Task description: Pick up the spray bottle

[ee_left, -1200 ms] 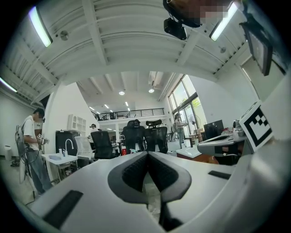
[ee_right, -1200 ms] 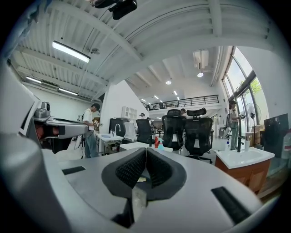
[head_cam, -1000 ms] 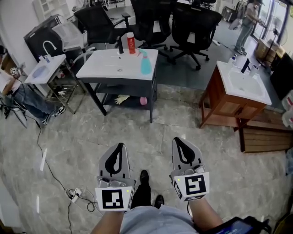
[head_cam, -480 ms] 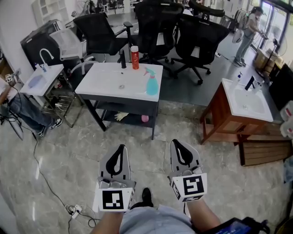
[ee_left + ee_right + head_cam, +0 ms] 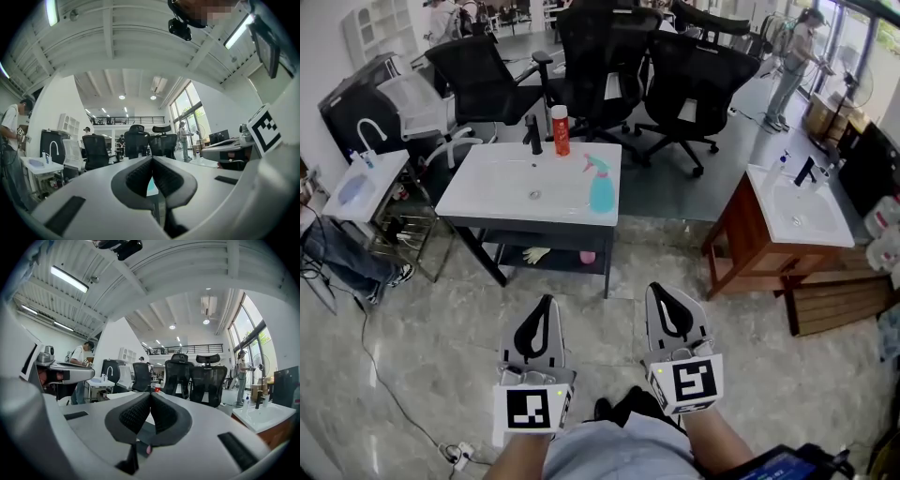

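A teal spray bottle [image 5: 600, 184] stands upright near the right edge of a white sink top [image 5: 502, 187] on a dark stand, some way ahead of me in the head view. A sliver of it shows through the left gripper view as the teal spray bottle [image 5: 152, 186]. My left gripper [image 5: 546, 304] and right gripper [image 5: 657, 291] are held side by side over the floor, well short of the stand. Both point level toward it, jaws shut, nothing between them. The same holds for the left gripper [image 5: 152, 159] and right gripper [image 5: 150, 395] in their own views.
A red spray can [image 5: 560, 130] and a black tap [image 5: 534, 135] stand at the sink top's far edge. A glove [image 5: 535, 254] and a pink item [image 5: 588, 258] lie on the lower shelf. A wooden sink cabinet [image 5: 769, 234] stands right, office chairs [image 5: 694, 80] behind, cables [image 5: 459, 452] lower left.
Both grippers and I have moved forward together toward the sink stand, which now sits closer and more central. The jaws stay shut.
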Motion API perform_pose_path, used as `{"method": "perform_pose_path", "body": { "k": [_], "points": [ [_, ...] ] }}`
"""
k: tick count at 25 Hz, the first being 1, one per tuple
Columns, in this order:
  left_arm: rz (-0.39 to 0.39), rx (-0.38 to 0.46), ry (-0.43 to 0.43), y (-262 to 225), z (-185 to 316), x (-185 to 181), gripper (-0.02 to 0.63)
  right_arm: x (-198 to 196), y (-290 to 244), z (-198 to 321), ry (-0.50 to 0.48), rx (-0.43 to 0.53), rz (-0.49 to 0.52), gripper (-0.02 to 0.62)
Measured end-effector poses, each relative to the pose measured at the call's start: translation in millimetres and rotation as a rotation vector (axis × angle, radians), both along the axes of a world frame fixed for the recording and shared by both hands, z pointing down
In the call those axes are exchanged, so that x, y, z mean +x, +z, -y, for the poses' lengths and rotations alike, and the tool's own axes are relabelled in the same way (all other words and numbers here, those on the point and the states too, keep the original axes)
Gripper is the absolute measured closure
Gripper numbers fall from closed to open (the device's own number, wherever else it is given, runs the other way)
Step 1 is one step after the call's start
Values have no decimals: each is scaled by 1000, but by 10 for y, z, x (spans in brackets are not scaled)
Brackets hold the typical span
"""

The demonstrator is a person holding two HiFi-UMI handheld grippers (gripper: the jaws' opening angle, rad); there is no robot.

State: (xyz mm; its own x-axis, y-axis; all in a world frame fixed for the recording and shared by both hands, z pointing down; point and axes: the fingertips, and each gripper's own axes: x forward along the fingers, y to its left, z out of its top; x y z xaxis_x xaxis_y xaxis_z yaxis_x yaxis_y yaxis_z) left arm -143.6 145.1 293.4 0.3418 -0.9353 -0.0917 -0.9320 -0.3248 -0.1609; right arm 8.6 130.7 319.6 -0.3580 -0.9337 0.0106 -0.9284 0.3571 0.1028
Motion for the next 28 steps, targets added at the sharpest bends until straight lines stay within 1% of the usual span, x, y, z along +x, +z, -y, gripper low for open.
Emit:
{"method": "perform_pose_path", "body": {
  "k": [6, 9, 14, 19, 24, 28],
  "points": [
    [4, -45, 36, 197, 328, 100, 591, 77, 187, 290, 28, -35, 11, 580],
    [22, -65, 41, 284, 555, 129, 591, 98, 241, 505, 30, -45, 14, 580],
    [34, -79, 45, 363, 1065, 246, 591, 185, 359, 1017, 27, -67, 22, 580],
    [41, -114, 25, 437, 1611, 327, 591, 247, 409, 1585, -1, -94, 25, 580],
    [37, -105, 3, 308, 2147, 499, 591, 358, 335, 2163, -36, -92, 39, 580],
    [63, -79, -27, 173, 2447, 571, 589, 380, 205, 2532, -79, -68, 54, 580]
  ]
}}
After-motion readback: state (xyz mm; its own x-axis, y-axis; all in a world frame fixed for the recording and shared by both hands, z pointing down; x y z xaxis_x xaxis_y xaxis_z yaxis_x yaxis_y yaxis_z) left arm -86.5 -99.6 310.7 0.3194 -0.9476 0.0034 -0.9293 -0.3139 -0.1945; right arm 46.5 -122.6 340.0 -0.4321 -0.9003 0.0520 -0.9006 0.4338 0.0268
